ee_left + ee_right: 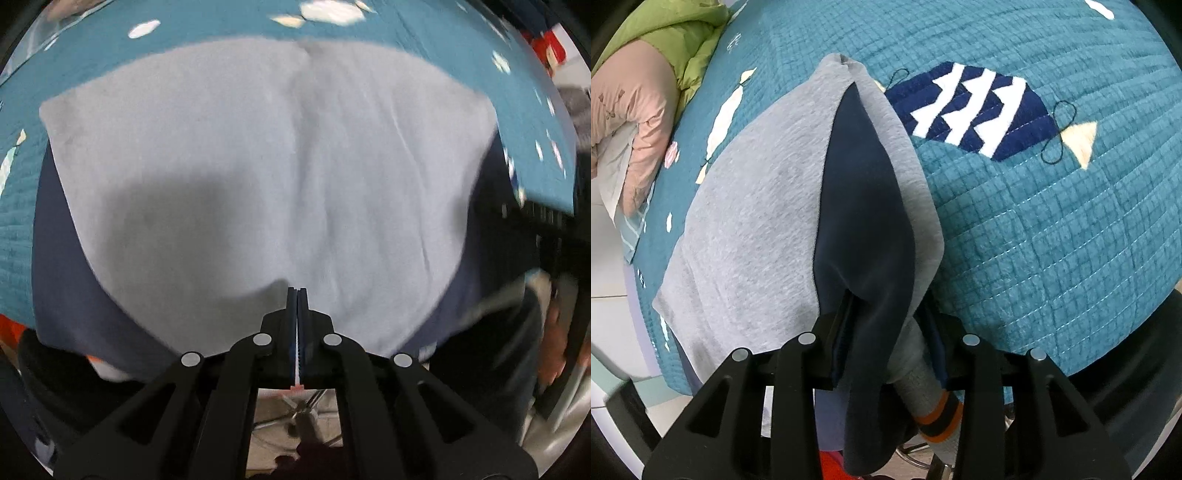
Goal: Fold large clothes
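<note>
A large garment, grey fleece inside [258,166] and navy outside, lies spread on a teal quilt [221,26]. My left gripper [297,291] is shut on the garment's near edge, a thin layer pinched between the closed jaws. In the right wrist view the same garment [746,229] hangs bunched, its navy side [860,206] folded out between grey layers. My right gripper [882,314] holds a thick wad of this cloth between its jaws; its fingertips are hidden by fabric. A grey cuff with orange and dark stripes [938,417] hangs below it.
The teal quilt [1052,240] has a navy-and-white fish patch [971,110]. A green and pink padded bundle [646,74] lies at the quilt's far left. Light floor [605,277] shows beyond the left edge. A chair base [303,410] is under my left gripper.
</note>
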Available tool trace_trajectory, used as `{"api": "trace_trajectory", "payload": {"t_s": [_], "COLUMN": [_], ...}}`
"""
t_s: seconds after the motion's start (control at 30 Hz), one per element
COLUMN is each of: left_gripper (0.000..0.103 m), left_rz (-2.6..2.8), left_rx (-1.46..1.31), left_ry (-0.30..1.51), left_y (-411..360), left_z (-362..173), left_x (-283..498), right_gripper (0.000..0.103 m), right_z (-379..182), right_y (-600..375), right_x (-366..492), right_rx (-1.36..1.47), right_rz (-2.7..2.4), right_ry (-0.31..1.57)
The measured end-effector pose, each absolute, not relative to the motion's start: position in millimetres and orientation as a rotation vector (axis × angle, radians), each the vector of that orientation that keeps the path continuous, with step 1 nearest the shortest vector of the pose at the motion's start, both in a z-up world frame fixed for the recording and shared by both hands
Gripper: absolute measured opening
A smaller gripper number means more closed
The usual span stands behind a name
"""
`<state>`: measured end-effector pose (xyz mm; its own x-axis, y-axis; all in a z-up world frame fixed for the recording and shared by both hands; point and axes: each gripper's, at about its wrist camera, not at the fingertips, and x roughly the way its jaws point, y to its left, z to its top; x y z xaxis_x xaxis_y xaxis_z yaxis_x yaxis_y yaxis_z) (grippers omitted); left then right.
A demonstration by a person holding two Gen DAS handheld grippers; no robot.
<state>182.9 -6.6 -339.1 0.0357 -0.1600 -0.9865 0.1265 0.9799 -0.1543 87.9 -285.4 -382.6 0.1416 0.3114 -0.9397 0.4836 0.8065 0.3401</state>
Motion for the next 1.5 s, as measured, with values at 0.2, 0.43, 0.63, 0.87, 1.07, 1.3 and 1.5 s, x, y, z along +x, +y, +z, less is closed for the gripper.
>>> {"api": "trace_trajectory", "payload": {"t_s": [0.2,0.43,0.63,0.87,1.07,1.3,1.5], "left_gripper": [0.001,0.003,0.003,0.003,0.003,0.002,0.002], "left_rz": [-0.17,-0.196,-0.196,-0.199,-0.234,-0.27,-0.14], "left_rx": [-0.028,-0.059,-0.059,-0.098,-0.188,-0.242,-0.111], "left_ry": [1.561,1.535,1.523,1.506,1.514,1.495,1.414], "left_y": [-6.5,44.2,39.1,15.4,36.1,71.1,110.4], "left_z": [-368.0,-359.4,-368.8,-382.9,-380.0,-355.2,-319.3], "left_x": [219.8,224.3,180.9,174.5,166.8,152.0,128.7], "right_gripper": [0.077,0.02,0.017,0.017,0.017,0.017,0.017], "right_z": [-392.7,-362.6,-327.8,-258.5,-227.4,-225.7,-231.1], "right_y": [-294.3,-281.5,-271.1,-206.3,-136.0,-83.9,-55.7], "right_x": [86.0,77.7,65.3,75.0,83.0,92.7,92.9], "right_rx": [0.82,0.719,0.746,0.603,0.428,0.297,0.268], "right_rz": [-0.016,-0.062,0.037,0.185,0.276,0.275,0.313], "right_ry": [1.394,1.323,1.252,1.198,1.205,1.242,1.273]}}
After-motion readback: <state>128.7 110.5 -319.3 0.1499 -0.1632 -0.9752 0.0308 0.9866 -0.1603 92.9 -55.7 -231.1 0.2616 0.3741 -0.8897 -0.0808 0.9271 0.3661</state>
